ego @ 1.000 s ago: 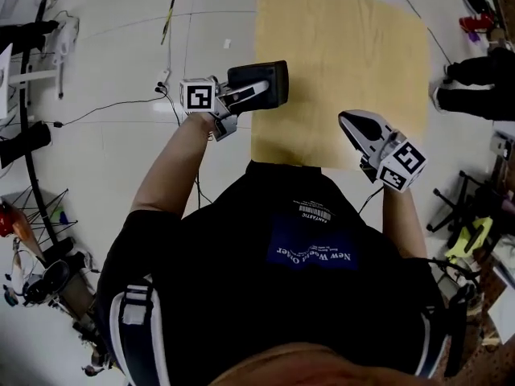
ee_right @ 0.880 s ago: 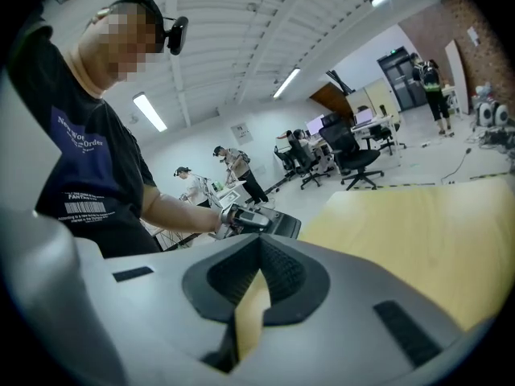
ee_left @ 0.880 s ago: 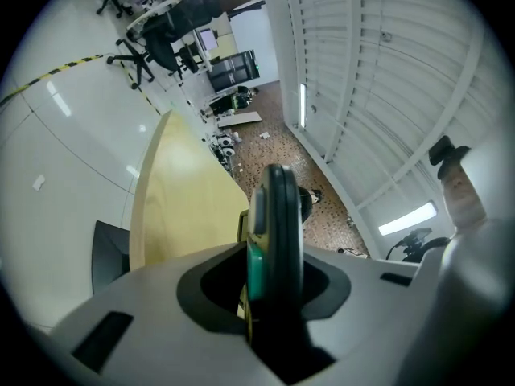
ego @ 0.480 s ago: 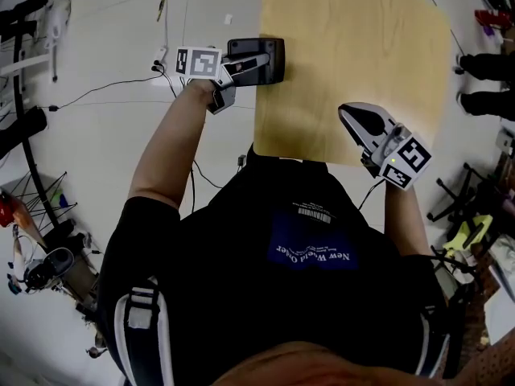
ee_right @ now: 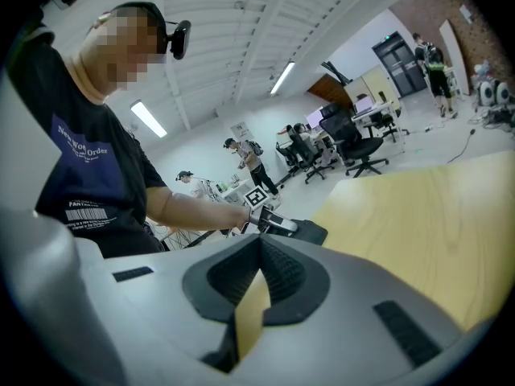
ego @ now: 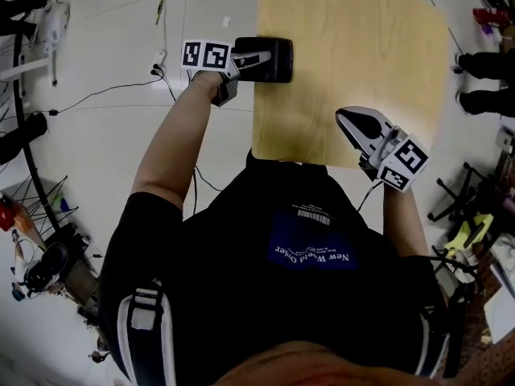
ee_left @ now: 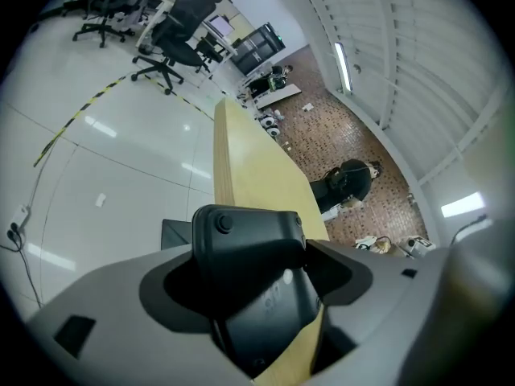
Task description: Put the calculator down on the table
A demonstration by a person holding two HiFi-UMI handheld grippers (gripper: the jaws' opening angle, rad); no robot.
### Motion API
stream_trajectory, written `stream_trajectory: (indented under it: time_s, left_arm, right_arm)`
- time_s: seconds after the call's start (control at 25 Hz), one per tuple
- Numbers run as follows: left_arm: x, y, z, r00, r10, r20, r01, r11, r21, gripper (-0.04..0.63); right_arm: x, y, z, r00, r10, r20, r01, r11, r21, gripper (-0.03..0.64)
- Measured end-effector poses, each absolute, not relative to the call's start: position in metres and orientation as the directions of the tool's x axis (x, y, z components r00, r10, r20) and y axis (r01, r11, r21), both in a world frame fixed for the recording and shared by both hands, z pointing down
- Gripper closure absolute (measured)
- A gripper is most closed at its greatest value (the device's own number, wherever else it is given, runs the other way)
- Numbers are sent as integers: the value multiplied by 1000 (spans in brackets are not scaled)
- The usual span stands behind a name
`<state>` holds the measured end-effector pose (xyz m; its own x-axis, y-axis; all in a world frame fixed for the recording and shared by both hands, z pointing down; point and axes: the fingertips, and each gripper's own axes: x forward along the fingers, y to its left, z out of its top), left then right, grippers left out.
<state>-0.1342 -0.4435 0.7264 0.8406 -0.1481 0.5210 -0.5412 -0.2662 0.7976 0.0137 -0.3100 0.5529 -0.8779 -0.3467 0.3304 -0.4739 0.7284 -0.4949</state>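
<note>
The black calculator (ego: 272, 59) lies at the left edge of the light wooden table (ego: 362, 47), its near end sticking out past the edge. My left gripper (ego: 259, 59) reaches in from the left. Its jaws are opening, with the calculator (ee_left: 251, 268) still between them and a gap showing on either side of it. My right gripper (ego: 354, 124) hovers over the table's near right corner, shut and holding nothing. In the right gripper view, the left gripper (ee_right: 283, 226) and the calculator (ee_right: 310, 232) show at the table's edge.
White floor with cables (ego: 105, 95) lies left of the table. Stands and gear (ego: 36, 248) crowd the left edge of the head view. A person's dark shoes (ego: 483, 67) are at the right. Office chairs (ee_left: 173, 43) stand far off.
My left gripper has carried the calculator down and further onto the table's left edge, and its jaws have spread apart. The right gripper has hardly moved.
</note>
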Motion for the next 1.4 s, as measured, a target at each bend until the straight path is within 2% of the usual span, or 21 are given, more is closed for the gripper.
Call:
stream_trajectory:
  time_s: [0.16, 0.28, 0.56, 0.8, 1.0, 1.12, 1.16, 1.24, 1.32, 1.4]
  left_arm:
    - [-132, -449, 741, 878, -190, 439, -473, -213, 855, 216]
    - [-128, -452, 743, 901, -233, 367, -409, -170, 897, 215]
    - [-135, -454, 743, 903, -296, 311, -361, -131, 923, 215]
    - [-161, -437, 744, 900, -307, 309, -359, -119, 926, 215]
    - [-217, -390, 744, 880, -322, 350, -406, -125, 905, 215]
    - [-245, -361, 698, 866, -459, 197, -244, -44, 969, 215]
    - [-254, -359, 678, 851, -501, 155, -224, -80, 971, 215]
    - [-255, -364, 626, 847, -529, 56, -222, -256, 941, 216]
    - [-230, -361, 561, 873, -485, -52, -204, -461, 864, 216]
    - [-187, -346, 499, 903, -406, -142, -147, -602, 785, 222]
  right_arm:
    - [14, -310, 555, -876, -350, 333, -479, 716, -508, 632]
    - [15, -308, 557, -875, -348, 337, -481, 710, -514, 632]
    - [17, -305, 560, -878, -343, 333, -476, 701, -531, 632]
    - [20, -301, 557, -877, -349, 330, -478, 703, -527, 632]
    - [29, -300, 543, -871, -386, 305, -491, 696, -524, 632]
    - [44, -298, 524, -864, -415, 287, -504, 693, -515, 632]
    - [49, -298, 516, -862, -424, 279, -507, 700, -503, 632]
    - [59, -303, 496, -860, -444, 252, -510, 723, -465, 632]
    - [71, -303, 472, -857, -461, 231, -515, 743, -428, 632]
    - [84, -296, 448, -852, -475, 222, -524, 758, -389, 632]
